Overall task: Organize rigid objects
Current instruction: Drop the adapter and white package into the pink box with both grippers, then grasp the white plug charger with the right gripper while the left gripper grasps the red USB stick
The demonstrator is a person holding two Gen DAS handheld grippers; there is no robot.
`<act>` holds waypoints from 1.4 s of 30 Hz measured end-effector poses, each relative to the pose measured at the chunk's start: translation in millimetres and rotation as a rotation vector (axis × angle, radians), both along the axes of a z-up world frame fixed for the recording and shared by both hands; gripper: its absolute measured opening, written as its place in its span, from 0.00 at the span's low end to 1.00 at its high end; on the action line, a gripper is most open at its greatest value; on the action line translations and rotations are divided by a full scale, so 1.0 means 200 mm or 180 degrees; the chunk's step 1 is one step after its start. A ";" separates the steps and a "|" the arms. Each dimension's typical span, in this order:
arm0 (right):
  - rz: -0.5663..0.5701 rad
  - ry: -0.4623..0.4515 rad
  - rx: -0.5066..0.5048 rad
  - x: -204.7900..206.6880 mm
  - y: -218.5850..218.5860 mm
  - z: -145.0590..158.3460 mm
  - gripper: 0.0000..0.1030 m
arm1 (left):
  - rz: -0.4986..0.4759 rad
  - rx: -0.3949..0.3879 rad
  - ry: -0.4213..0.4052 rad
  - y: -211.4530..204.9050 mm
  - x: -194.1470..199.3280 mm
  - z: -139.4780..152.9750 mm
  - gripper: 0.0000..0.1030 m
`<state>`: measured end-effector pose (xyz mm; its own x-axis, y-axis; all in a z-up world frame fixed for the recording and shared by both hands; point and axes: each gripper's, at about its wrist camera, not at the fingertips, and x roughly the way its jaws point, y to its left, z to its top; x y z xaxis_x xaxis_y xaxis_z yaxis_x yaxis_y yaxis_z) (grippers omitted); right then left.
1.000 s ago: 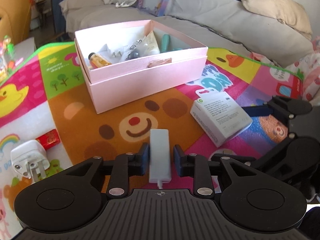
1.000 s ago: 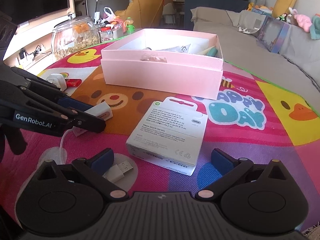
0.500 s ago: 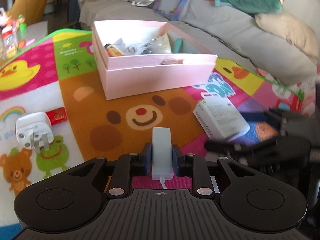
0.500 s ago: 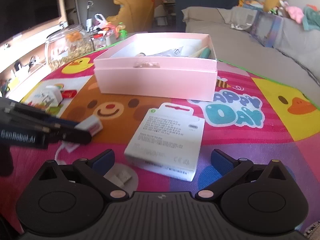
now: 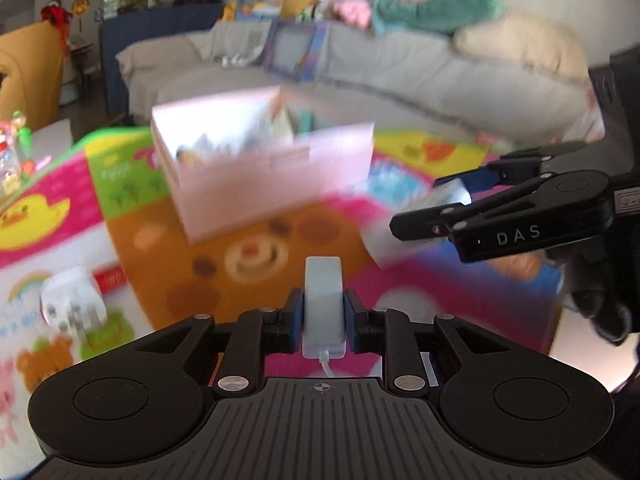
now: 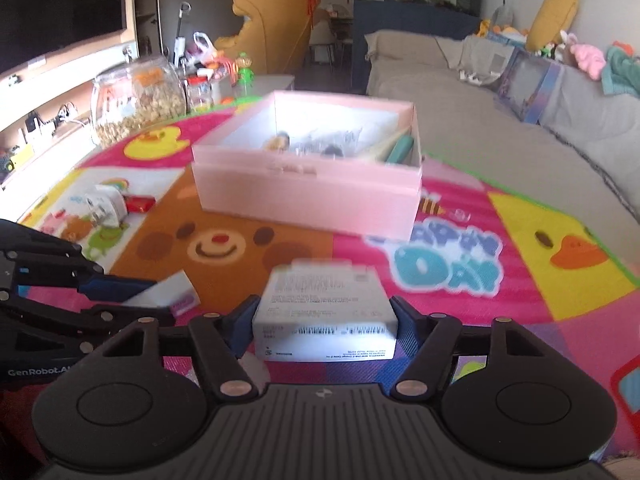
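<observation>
- Left gripper (image 5: 323, 312): clamped on a white adapter (image 5: 323, 300), held above the mat (image 5: 132, 236); its cable trails back.
- Right gripper (image 6: 325, 320): pads closed against a white carton (image 6: 325, 312), carried over the mat.
- Pink box (image 6: 308, 184): open on the mat ahead, holding small items.
- Plug (image 6: 105, 204): on the mat, left of the box.

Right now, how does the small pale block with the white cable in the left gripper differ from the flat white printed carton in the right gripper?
The small pale block with the white cable is narrow and plain; the flat white printed carton is wide and covered in small print. The left gripper is nearly closed on the block; the right gripper is spread wide around the carton. Both are white, rigid and clamped, facing the open pink box.
</observation>
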<state>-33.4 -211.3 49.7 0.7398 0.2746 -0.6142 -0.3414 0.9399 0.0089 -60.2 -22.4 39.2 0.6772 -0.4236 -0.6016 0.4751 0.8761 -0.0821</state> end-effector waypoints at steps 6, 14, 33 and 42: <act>-0.0135 -0.0838 0.0409 0.08 -0.08 0.46 0.67 | 0.0119 -0.0268 -0.0820 0.09 0.16 0.51 0.24; -0.0305 -0.1350 0.0624 0.42 -0.02 0.69 0.67 | 0.0356 -0.0458 -0.1137 0.09 0.64 0.75 0.24; 0.0312 -0.0338 0.0012 0.15 0.12 0.11 0.76 | 0.1219 -0.0721 0.0412 0.82 0.46 0.11 0.25; 0.1161 -0.0039 -0.0088 0.06 0.64 -0.01 0.76 | 0.0917 -0.1025 0.0735 0.87 0.26 -0.02 0.25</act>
<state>-22.1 -83.1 47.2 0.6036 0.5052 -0.6168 -0.6542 0.7560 -0.0210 -7.9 150.8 35.2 0.6586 -0.4279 -0.6190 0.1547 0.8820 -0.4452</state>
